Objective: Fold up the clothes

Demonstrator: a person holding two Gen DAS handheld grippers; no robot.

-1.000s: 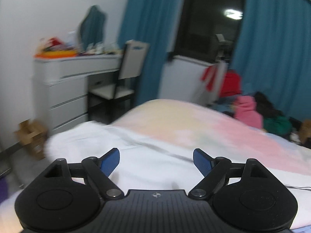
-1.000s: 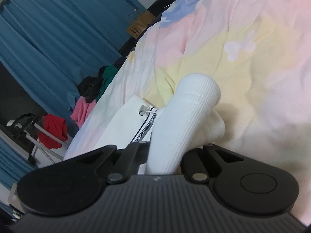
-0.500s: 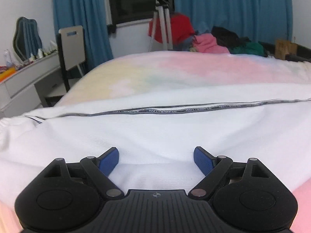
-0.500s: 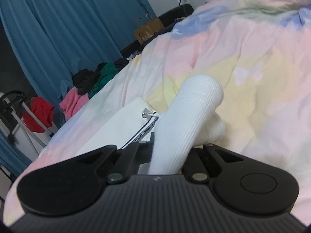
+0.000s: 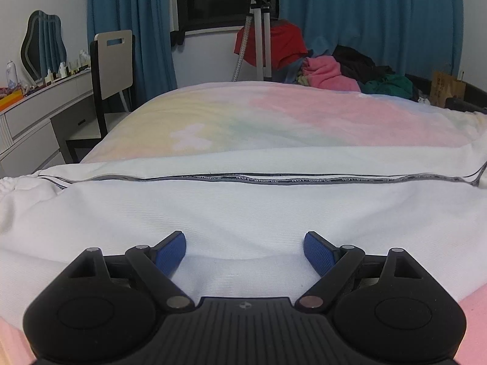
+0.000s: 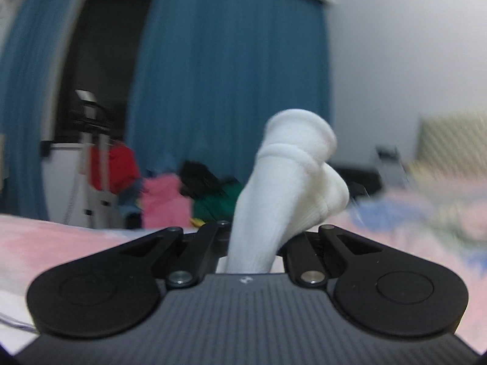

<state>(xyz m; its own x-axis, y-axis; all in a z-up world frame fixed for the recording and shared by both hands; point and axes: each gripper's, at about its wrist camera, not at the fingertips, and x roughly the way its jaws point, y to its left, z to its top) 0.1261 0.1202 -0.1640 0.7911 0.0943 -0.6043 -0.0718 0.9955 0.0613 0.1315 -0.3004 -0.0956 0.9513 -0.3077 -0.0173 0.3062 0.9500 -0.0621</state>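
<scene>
A white garment (image 5: 243, 210) with a dark lettered stripe (image 5: 274, 179) lies spread across the pastel bedspread (image 5: 274, 115). My left gripper (image 5: 244, 248) hovers low over its near part, blue pads (image 5: 170, 251) wide apart and nothing between them. In the right wrist view my right gripper (image 6: 254, 243) is shut on a white ribbed cuff (image 6: 289, 182) of the garment, which sticks up from the jaws and hides the fingertips. That view is blurred with motion.
A pile of pink, green, black and red clothes (image 5: 334, 67) sits beyond the bed's far edge by a white stand (image 5: 258, 30). A chair (image 5: 112, 70) and grey dresser (image 5: 33, 121) stand left. Blue curtains (image 5: 380, 15) cover the back wall.
My right gripper has swung upward with the white cuff, from looking down at the bedspread to looking level across the room. The left gripper turned from the dresser to face the garment, then eased closer.
</scene>
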